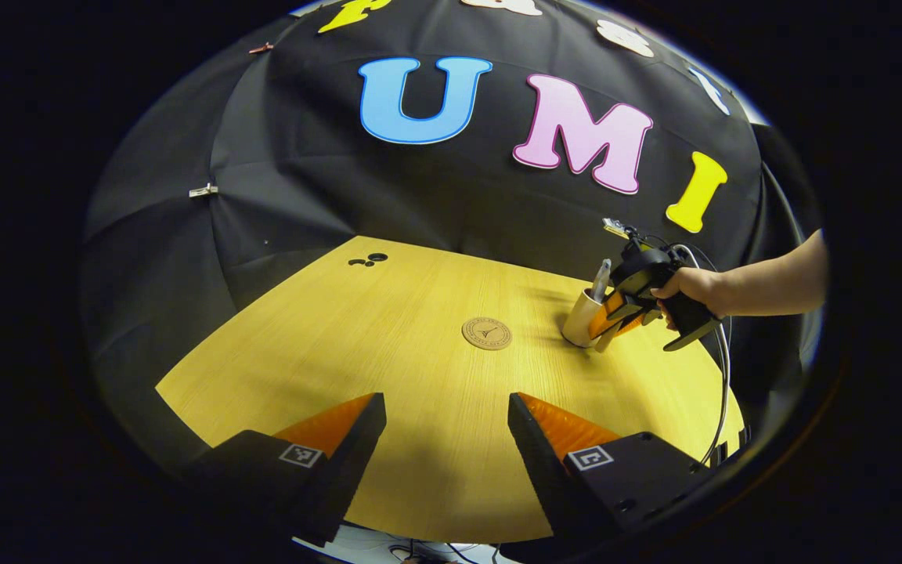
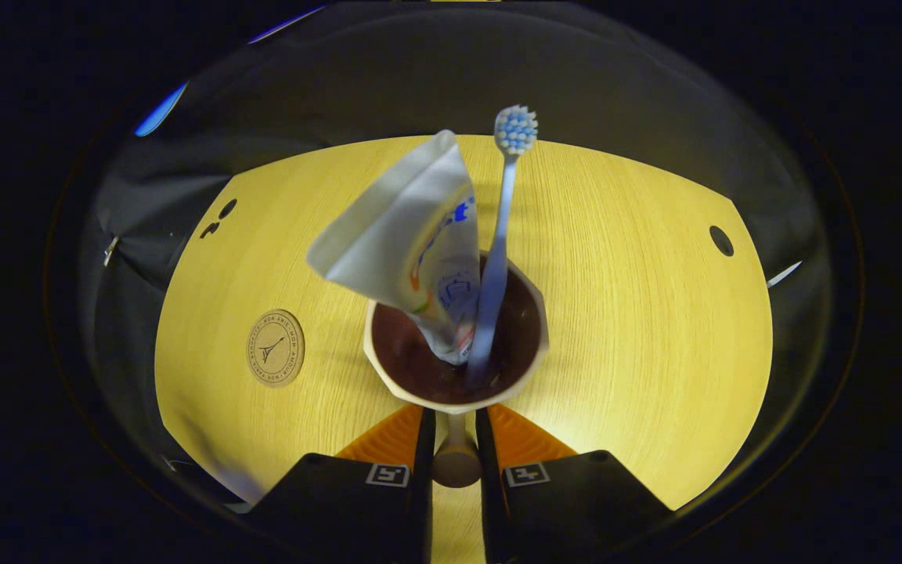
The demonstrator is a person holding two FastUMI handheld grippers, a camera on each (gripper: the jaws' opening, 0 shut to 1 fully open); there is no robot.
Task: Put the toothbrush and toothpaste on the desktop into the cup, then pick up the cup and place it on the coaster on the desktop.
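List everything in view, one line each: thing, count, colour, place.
cup: 1, cream outside, dark inside, on the table, its handle between the right gripper's fingers
toothpaste: 1, white tube, standing in the cup
toothbrush: 1, pale blue, in the cup, bristles up
coaster: 1, brown, round, on the table, apart from the cup
table: 1, yellow wood
left gripper: 1, open, above the table's near edge
right gripper: 1, shut on the cup's handle
hand: 1, holding the right gripper

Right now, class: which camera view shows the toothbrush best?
The right gripper view: the toothbrush stands in the cup beside the toothpaste, bristles and handle clear. In the left gripper view, something pale rises from the distant cup, too small to identify.
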